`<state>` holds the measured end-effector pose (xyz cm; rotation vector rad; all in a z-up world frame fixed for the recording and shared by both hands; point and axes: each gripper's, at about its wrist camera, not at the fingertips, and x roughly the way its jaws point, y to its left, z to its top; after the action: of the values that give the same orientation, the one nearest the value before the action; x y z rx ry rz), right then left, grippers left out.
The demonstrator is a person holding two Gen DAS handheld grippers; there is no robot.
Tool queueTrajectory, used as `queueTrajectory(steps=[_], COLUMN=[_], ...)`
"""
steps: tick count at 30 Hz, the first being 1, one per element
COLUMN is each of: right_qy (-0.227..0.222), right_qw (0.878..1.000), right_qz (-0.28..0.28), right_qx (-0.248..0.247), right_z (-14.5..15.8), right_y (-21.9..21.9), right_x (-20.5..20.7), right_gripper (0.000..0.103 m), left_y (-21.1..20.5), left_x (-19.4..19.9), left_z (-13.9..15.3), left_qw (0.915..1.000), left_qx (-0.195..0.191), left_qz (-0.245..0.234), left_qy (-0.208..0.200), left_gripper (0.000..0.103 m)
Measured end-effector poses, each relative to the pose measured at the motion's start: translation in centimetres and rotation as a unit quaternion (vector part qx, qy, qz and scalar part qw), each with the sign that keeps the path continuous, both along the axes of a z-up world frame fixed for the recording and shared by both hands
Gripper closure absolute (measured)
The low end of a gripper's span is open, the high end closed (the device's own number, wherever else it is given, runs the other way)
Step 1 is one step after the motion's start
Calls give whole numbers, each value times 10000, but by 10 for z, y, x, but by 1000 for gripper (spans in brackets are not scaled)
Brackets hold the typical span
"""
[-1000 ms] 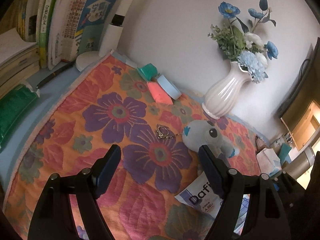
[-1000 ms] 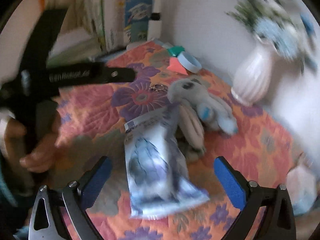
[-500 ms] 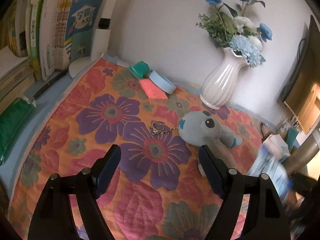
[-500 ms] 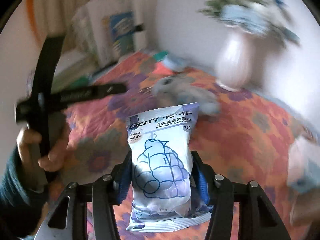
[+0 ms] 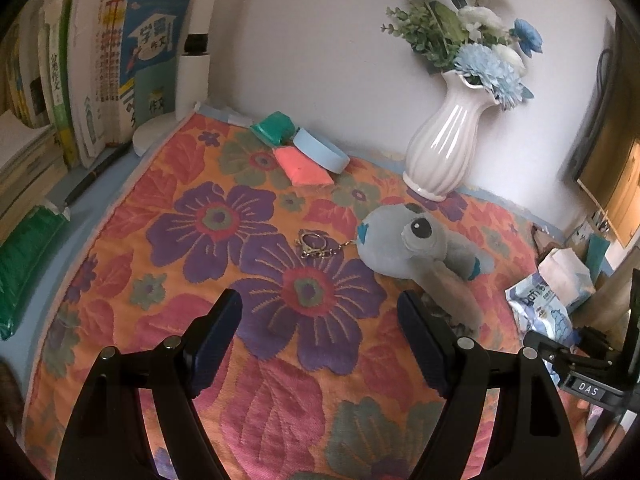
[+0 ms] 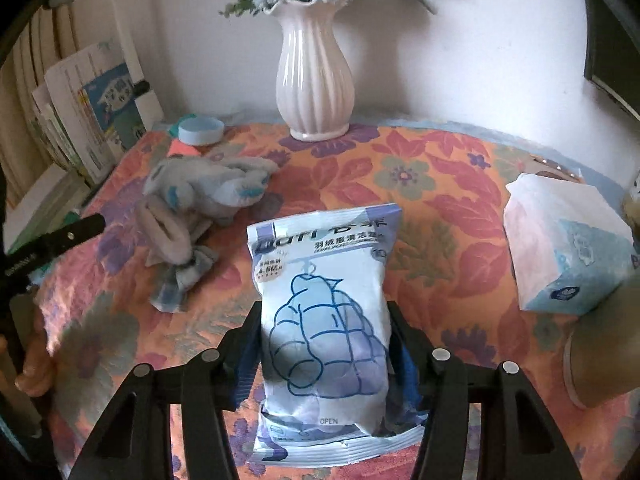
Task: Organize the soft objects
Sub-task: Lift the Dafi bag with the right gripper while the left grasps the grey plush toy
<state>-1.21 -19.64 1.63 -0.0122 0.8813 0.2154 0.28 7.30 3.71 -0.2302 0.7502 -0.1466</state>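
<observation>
Floral cloth (image 5: 192, 240): orange, red and purple quilted cover over the whole table, seen from the left wrist.
Left gripper (image 5: 320, 328): fingers spread wide, nothing between them, only cloth under the gap.
Plush toy (image 5: 416, 240): grey-blue, one big eye up, lying just ahead of the right-hand finger; its keyring (image 5: 314, 245) trails on a chain to the left.
Back row: green pouch (image 5: 274, 127), pink packet (image 5: 304, 166) and light blue ring (image 5: 320, 150), bunched together near the wall.
Vase (image 5: 444, 148): white, ribbed, upright, blue and white flowers in it.
Left edge: upright books (image 5: 120, 68), a white bottle (image 5: 193, 80), a black pen (image 5: 96, 174).
Far right: wipes pack (image 5: 538, 312) near the cloth's edge, beside a tissue pack (image 5: 564, 276) (the other tool's black frame shows just below).

Right wrist view.
Right gripper (image 6: 324, 360): both pads pressed against the sides of the wipes pack (image 6: 324, 312), which is clamped standing upright, jacket drawing facing the camera.
Pack's place: over the cloth (image 6: 420, 184), in front of the vase (image 6: 314, 72), between plush toy (image 6: 200, 200) and tissue pack (image 6: 568, 248).
Plush toy: crumpled on its side, left of the pack, not touching it.
Blue ring (image 6: 200, 130): flat near the books (image 6: 96, 108).
Left margin: a hand (image 6: 34, 360) on the other tool's handle (blurred).
</observation>
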Motion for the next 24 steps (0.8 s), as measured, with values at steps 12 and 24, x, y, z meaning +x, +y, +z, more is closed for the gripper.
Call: queueTrajectory(steps=[12,24], right_qy=[198,253], right_qw=[9975,9970], right_qz=[-136,-53], right_qx=[667,724], right_z=[-2,-3], right_y=[-22,-23], right_x=[0,-2], right_gripper=[43,43], left_y=[-44,-65], left_x=[-13,-25], left_z=[16,26], left_qw=[9979,9951], left_qx=[68,199], left_qz=[-634,-969], left_qy=[58,-24], left_gripper=[25,25])
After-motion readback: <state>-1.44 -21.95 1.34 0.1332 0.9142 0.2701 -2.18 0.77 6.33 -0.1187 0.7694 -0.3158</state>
